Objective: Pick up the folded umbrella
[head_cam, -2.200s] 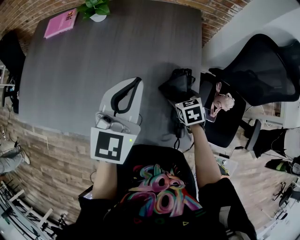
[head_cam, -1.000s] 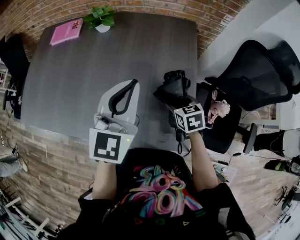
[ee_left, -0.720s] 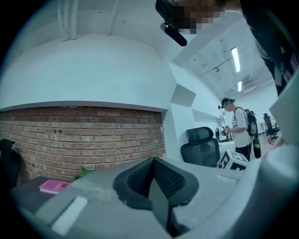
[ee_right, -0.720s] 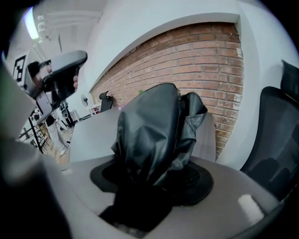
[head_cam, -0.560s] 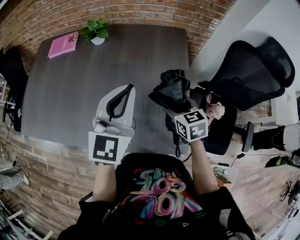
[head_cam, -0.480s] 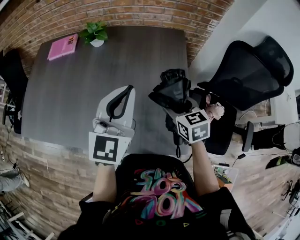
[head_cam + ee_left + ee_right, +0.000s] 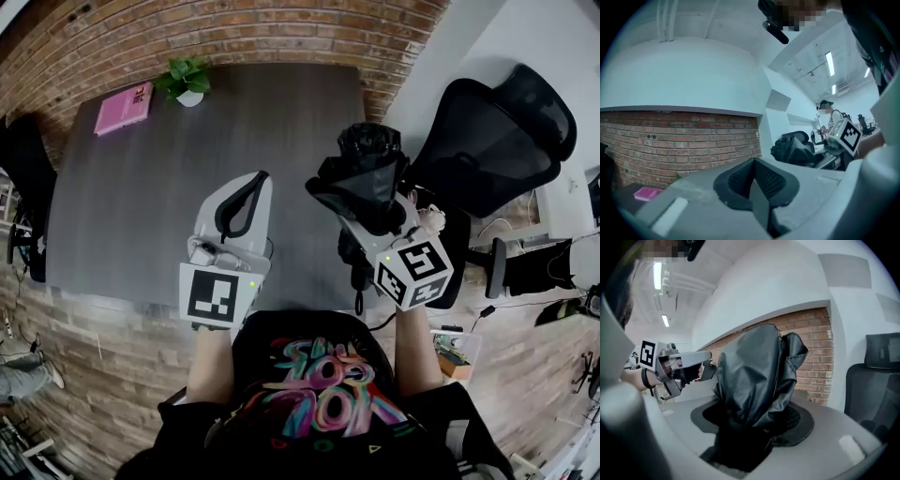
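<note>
the right gripper [image 7: 373,208] holds a black folded umbrella [image 7: 364,176] in the air above the right edge of the dark grey wood-grain table [image 7: 141,178], well clear of its surface. in the right gripper view the fingers [image 7: 798,420] stand fairly wide with the umbrella's lower end pressed between them. its crumpled black fabric [image 7: 757,373] rises upright from the right gripper [image 7: 752,430], with a loose flap hanging out to one side. the left gripper [image 7: 246,192] hovers over the table's near edge, beside the right one and apart from it. its dark textured fingers [image 7: 740,180] are pressed together with nothing between them in the left gripper view. that view also shows the umbrella [image 7: 792,150] off to the right. the left gripper [image 7: 679,363] in turn shows at the left of the right gripper view, pointing roughly level. a pink flat book [image 7: 123,106] lies at the table's far left corner, and a small green plant in a white pot [image 7: 187,82] stands just beside it on the far edge. a red brick wall [image 7: 244,28] runs behind the table, and a black mesh office chair [image 7: 497,131] stands off its right edge.
</note>
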A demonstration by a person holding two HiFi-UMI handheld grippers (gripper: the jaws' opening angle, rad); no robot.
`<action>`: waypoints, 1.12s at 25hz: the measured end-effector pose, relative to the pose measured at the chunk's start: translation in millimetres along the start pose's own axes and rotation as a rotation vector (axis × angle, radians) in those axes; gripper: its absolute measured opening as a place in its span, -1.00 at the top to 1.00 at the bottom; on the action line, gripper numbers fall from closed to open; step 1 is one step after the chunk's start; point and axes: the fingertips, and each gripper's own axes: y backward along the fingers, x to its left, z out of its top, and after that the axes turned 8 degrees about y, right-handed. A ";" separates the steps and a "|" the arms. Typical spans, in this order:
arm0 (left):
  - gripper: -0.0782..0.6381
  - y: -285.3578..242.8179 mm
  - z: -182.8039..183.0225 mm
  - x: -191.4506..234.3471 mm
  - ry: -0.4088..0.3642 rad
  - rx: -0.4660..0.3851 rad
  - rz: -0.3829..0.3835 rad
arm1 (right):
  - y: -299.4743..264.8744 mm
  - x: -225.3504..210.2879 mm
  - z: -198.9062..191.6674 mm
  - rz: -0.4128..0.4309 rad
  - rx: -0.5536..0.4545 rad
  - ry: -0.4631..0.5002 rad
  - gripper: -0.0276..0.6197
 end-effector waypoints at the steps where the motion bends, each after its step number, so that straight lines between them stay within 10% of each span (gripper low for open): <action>1: 0.78 0.3 0.4 -0.8 0.000 0.000 -0.001 | 5.9 -1.1 5.8 -0.010 -0.020 0.006 0.07; 15: 0.78 14.4 -1.3 -6.5 0.013 0.004 -0.003 | 78.4 -17.8 47.7 -0.186 -0.211 0.068 0.07; 28: 0.78 13.7 -4.0 -11.0 0.027 0.005 -0.002 | 84.9 -13.8 48.0 -0.186 -0.238 0.064 0.07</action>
